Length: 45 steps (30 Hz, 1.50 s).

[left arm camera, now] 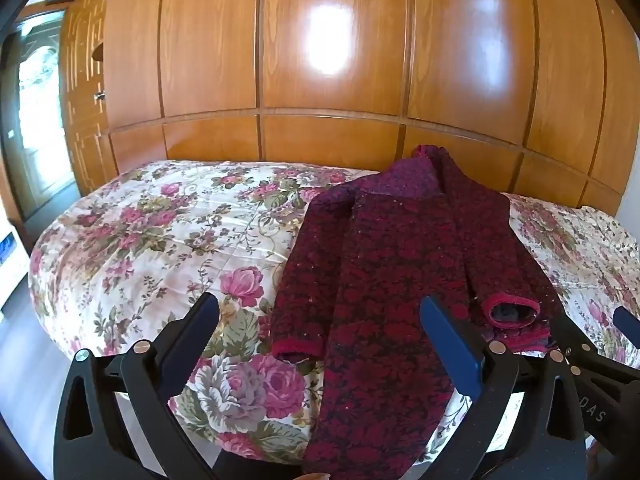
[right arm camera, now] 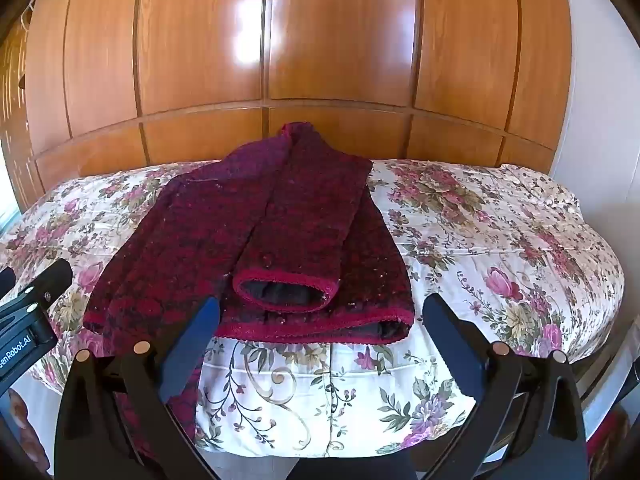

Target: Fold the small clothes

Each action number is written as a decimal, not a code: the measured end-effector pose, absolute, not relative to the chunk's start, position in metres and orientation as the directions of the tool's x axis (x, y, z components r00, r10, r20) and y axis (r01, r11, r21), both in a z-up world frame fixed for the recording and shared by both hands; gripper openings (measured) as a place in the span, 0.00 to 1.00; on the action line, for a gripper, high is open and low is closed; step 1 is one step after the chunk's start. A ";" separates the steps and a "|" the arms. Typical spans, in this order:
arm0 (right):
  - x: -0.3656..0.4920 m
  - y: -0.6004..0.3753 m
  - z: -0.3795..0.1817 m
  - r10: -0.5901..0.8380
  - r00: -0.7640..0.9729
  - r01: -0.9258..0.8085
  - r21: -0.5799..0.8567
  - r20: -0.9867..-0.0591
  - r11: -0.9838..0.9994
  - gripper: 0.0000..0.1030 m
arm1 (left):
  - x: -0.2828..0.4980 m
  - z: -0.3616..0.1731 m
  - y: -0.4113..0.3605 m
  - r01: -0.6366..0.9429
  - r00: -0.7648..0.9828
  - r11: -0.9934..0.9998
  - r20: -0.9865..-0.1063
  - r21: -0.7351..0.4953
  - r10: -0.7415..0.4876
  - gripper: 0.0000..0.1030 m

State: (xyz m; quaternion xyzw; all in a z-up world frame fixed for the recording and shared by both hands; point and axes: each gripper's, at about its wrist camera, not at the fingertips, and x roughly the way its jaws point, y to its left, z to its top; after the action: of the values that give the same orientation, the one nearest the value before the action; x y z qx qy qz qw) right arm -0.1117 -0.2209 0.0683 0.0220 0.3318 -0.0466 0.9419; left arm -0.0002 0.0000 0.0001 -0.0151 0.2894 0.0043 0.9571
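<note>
Dark red knit with a black flower pattern: that is the jacket [right arm camera: 256, 240] you have on the bed [right arm camera: 500, 232], lying flat on the floral bedspread with its collar toward the wardrobe [right arm camera: 320, 40] and its hem toward you. One sleeve [right arm camera: 304, 232] is folded over the front of the jacket, its open cuff just short of the hem. The other sleeve [left arm camera: 304, 280] runs down the jacket's far side, its cuff resting on the bedspread. A strip of the jacket hangs over the bed's near edge. Your left gripper [left arm camera: 320, 320] hovers above that near part of the jacket, fingers spread wide, nothing between them. Your right gripper [right arm camera: 320, 316] hangs over the hem, fingers equally wide apart and empty. Behind the bed stands the glossy wooden wardrobe.
</note>
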 end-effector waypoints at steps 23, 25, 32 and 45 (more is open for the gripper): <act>-0.104 -0.228 0.062 -0.080 0.769 0.120 0.020 -0.634 0.993 0.98 | 0.005 -0.012 -0.003 -0.004 0.804 1.000 -0.594 -0.007 -0.001 0.97; -0.104 -0.228 0.062 -0.082 0.769 0.123 0.020 -0.635 0.992 0.98 | 0.006 -0.011 -0.003 -0.003 0.804 1.000 -0.594 -0.006 -0.001 0.97; -0.106 -0.232 0.062 -0.088 0.765 0.135 0.024 -0.638 0.991 0.98 | 0.005 -0.011 -0.006 0.009 0.807 1.000 -0.590 -0.003 -0.009 0.97; -0.105 -0.235 0.064 -0.090 0.765 0.142 0.030 -0.638 0.989 0.98 | 0.004 -0.015 -0.012 0.037 0.801 0.999 -0.598 0.007 -0.025 0.97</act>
State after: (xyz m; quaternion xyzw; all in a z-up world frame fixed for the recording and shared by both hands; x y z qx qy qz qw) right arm -0.1046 -0.2346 0.0643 0.0380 0.3373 -0.0618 0.9386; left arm 0.0039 -0.0122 -0.0151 0.0093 0.3149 -0.0162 0.9489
